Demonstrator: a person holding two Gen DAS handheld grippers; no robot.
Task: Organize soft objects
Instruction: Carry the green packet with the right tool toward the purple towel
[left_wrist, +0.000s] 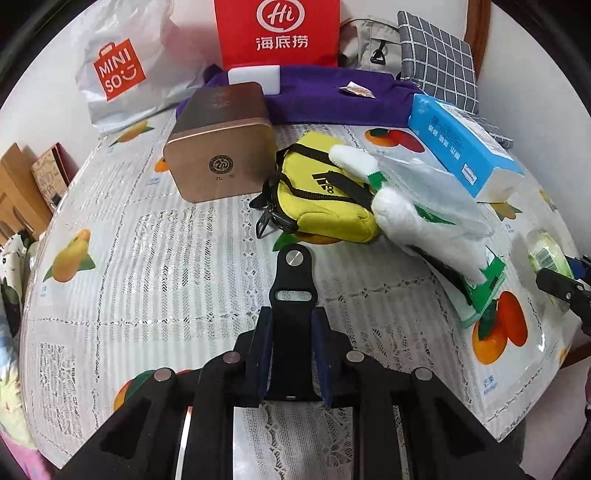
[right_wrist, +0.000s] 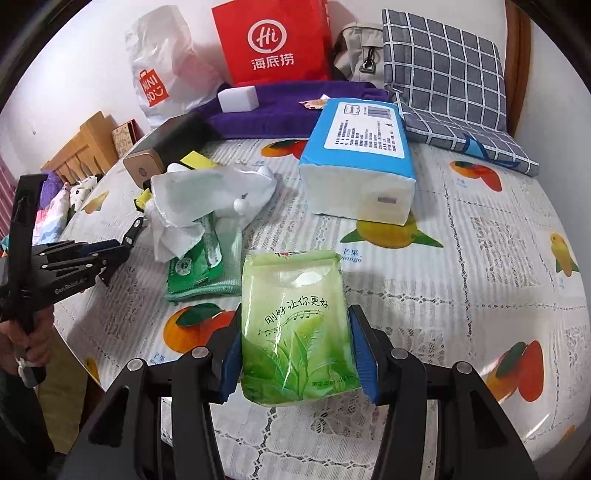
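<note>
Blue-padded fingers (right_wrist: 360, 350) of the right gripper (right_wrist: 295, 354) pinch a green plastic tissue pack (right_wrist: 295, 332), mid-sort, awaiting placement beyond them; left gripper (left_wrist: 290, 354) closed, empty.

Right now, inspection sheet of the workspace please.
Surface: table under a fruit-print lace cover.
Job's things: green tissue pack; blue tissue pack; white cloth on a green packet; yellow pouch.
Clutter: gold tin, purple towel, red bag.
Grippers: right gripper shut on the green tissue pack; left gripper shut, holding nothing.
Cables: nothing seen.
Surroundings: white wall, checked cushion.
</note>
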